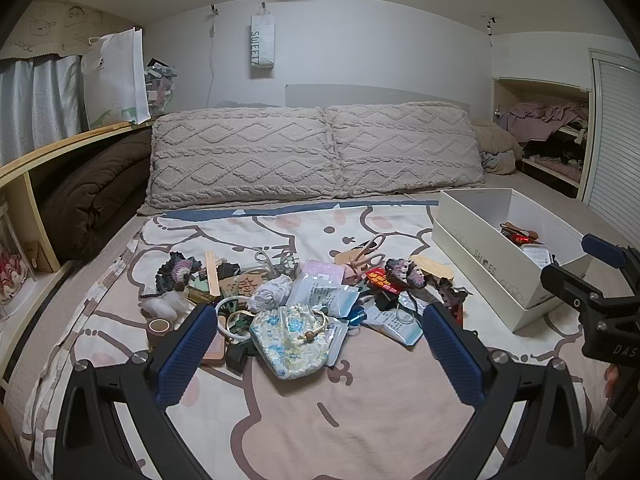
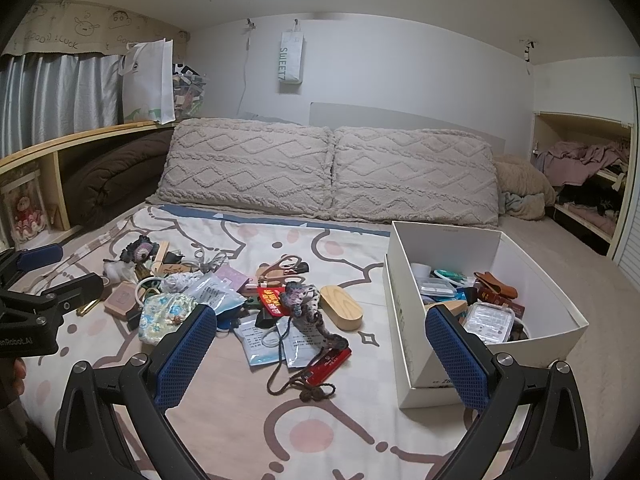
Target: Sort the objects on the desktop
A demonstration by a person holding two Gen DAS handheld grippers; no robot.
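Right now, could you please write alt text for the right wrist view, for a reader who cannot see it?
The open, empty right gripper hovers over a bed strewn with a pile of small items. To the right, a white shoebox already holds several things; two pillows lie behind.

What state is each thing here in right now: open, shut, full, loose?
Left gripper: open, holding nothing.
Right gripper: open, holding nothing.
White shoe box: lidless, partly filled.
Floral pouch: drawstring closed, lying on the bed.
Scissors: closed, in the pile.
Wooden case: shut, lying flat.
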